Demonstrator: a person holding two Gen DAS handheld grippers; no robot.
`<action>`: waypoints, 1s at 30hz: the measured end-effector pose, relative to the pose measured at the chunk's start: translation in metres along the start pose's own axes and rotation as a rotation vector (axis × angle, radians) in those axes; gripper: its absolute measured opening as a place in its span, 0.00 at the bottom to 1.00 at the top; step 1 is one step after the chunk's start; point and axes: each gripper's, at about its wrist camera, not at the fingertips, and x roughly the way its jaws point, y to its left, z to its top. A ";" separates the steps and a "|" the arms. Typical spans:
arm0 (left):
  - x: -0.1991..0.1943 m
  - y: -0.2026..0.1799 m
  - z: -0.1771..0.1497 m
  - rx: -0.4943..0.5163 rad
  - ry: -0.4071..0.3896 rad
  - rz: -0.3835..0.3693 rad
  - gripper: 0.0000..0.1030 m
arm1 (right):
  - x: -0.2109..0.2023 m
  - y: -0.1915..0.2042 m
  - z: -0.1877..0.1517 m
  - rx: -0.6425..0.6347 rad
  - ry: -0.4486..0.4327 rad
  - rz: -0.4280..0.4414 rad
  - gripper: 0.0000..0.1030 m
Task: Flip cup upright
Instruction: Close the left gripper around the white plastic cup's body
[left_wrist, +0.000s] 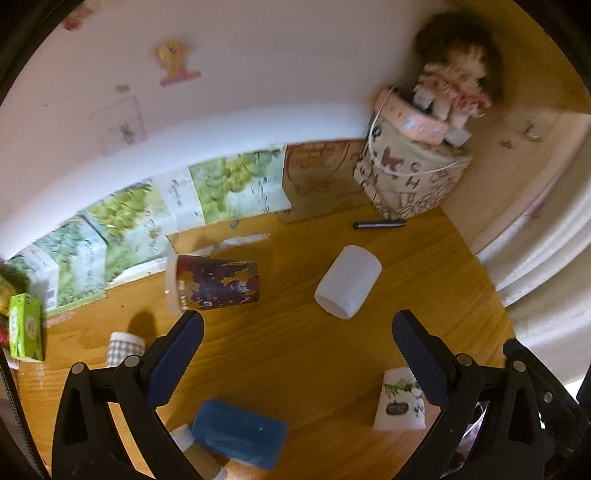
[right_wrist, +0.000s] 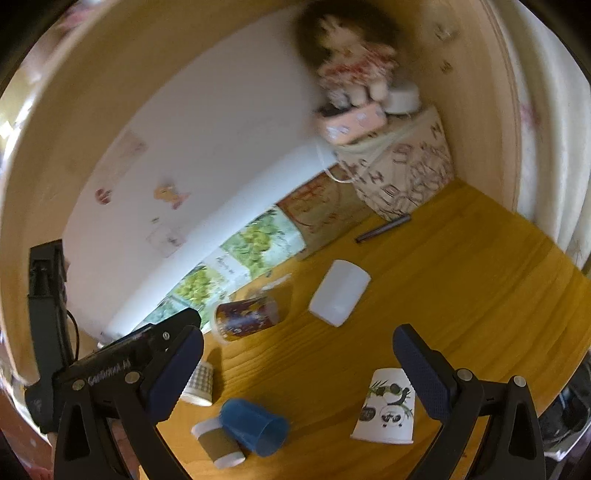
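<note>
Several cups are on the wooden table (left_wrist: 314, 350). A white cup (left_wrist: 347, 281) lies on its side in the middle; it also shows in the right wrist view (right_wrist: 339, 292). A dark red patterned cup (left_wrist: 216, 283) lies on its side to the left, also seen from the right wrist (right_wrist: 245, 318). A blue cup (left_wrist: 240, 432) lies on its side near me, as the right wrist view (right_wrist: 255, 426) shows. A panda paper cup (right_wrist: 386, 408) stands upside down at the right. My left gripper (left_wrist: 297, 325) is open and empty above the table. My right gripper (right_wrist: 297, 341) is open and empty too.
A checked paper cup (right_wrist: 201, 382) stands upside down and a brown-sleeved cup (right_wrist: 218, 443) lies by the blue one. A lettered fabric bin (left_wrist: 410, 173) with a doll (left_wrist: 454, 85) stands at the back right. A pen (left_wrist: 378, 224) lies before it. Picture cards (left_wrist: 147, 214) lean on the wall.
</note>
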 end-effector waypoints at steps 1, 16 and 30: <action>0.010 0.000 0.005 0.006 0.013 0.009 0.99 | 0.006 -0.007 0.002 0.028 0.003 -0.001 1.00; 0.116 -0.048 0.038 0.248 0.157 -0.053 0.99 | 0.071 -0.060 0.002 0.197 0.067 -0.074 1.00; 0.194 -0.076 0.050 0.311 0.334 -0.111 0.99 | 0.100 -0.075 -0.014 0.209 0.139 -0.128 1.00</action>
